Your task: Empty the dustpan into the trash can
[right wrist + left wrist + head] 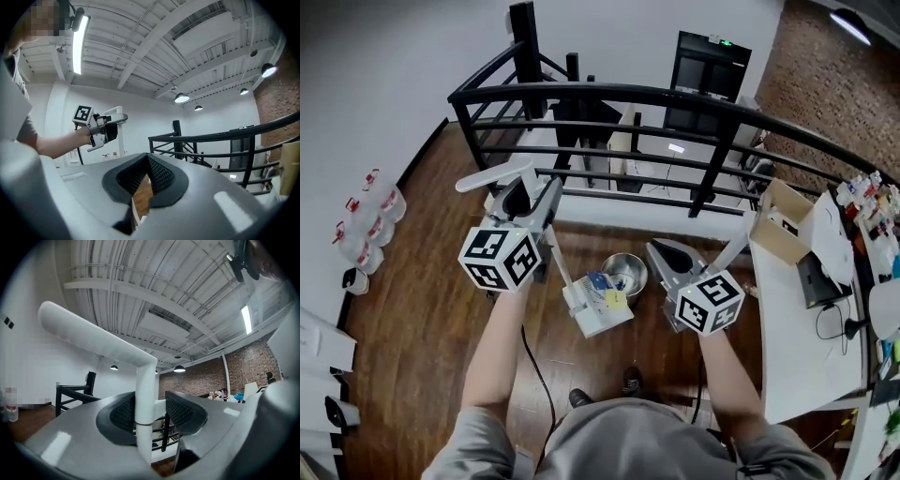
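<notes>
In the head view my left gripper is shut on the upright white handle of the long dustpan. The rod runs down to its white pan, which hangs tilted above the floor with blue and yellow scraps in it. The left gripper view shows the handle's rod clamped between both pads, the grip bending off to the upper left. A round metal trash can stands on the floor just right of the pan. My right gripper hovers right of the can with its pads together and nothing between them.
A black metal railing runs across ahead of the can. A white table with a cardboard box stands at the right. Bottles line the left wall. A black cable lies on the wooden floor near my shoes.
</notes>
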Tool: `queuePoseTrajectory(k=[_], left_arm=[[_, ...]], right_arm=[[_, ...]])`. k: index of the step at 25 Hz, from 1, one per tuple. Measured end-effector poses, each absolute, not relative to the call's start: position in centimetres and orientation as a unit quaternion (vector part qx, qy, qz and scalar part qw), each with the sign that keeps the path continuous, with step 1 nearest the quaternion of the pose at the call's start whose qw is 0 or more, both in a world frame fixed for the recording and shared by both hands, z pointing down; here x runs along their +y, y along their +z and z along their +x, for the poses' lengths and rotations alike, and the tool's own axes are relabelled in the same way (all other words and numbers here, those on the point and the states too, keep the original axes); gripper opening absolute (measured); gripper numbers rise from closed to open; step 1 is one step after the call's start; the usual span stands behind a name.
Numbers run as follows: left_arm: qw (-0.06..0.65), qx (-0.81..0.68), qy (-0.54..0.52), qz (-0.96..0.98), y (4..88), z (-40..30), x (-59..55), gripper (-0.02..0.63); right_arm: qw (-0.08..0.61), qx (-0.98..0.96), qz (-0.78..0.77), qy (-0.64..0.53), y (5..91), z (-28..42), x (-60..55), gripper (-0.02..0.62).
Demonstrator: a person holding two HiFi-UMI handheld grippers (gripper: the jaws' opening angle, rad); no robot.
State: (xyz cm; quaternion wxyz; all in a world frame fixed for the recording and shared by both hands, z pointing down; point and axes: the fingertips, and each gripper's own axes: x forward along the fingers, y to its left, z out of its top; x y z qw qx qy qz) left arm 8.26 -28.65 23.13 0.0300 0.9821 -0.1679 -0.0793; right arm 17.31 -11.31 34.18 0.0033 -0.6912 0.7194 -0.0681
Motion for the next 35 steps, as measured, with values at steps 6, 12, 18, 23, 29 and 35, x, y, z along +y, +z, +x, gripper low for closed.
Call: queuePoseTrajectory(k=[6, 12, 18, 23, 29, 35], left_arm=[[0.037, -0.137, -0.07, 0.987, 23.6, 13.6, -26.9, 0.166], [0.021, -0.098, -0.072, 0.992, 23.0, 17.9, -24.7, 0.163], [0.041, -0.103, -0.056, 0.992, 25.1, 21.4, -25.7, 0.161], [0.093, -0.127, -0.008, 0.988, 30.0, 24.4, -27.5, 0.158], [0.118, -0.152, 0.003, 0.981, 32.7, 25.4, -28.5, 0.153], [0.134, -0.177, 0.007, 0.975, 33.3, 25.0, -32.6, 0.153]], right_arm=[[0.009, 0.703, -0.709, -0.061, 33.8, 20.9, -9.1, 0.0], [0.016, 0.69, -0.722, -0.058, 33.6, 24.1, -8.1, 0.0], [0.021, 0.686, -0.724, -0.064, 34.4, 26.9, -7.4, 0.0], [0.027, 0.688, -0.722, -0.069, 34.9, 30.2, -7.1, 0.0], [0.025, 0.697, -0.713, -0.075, 35.2, 32.9, -7.4, 0.0], [0.02, 0.702, -0.707, -0.085, 36.0, 33.6, -10.8, 0.0]])
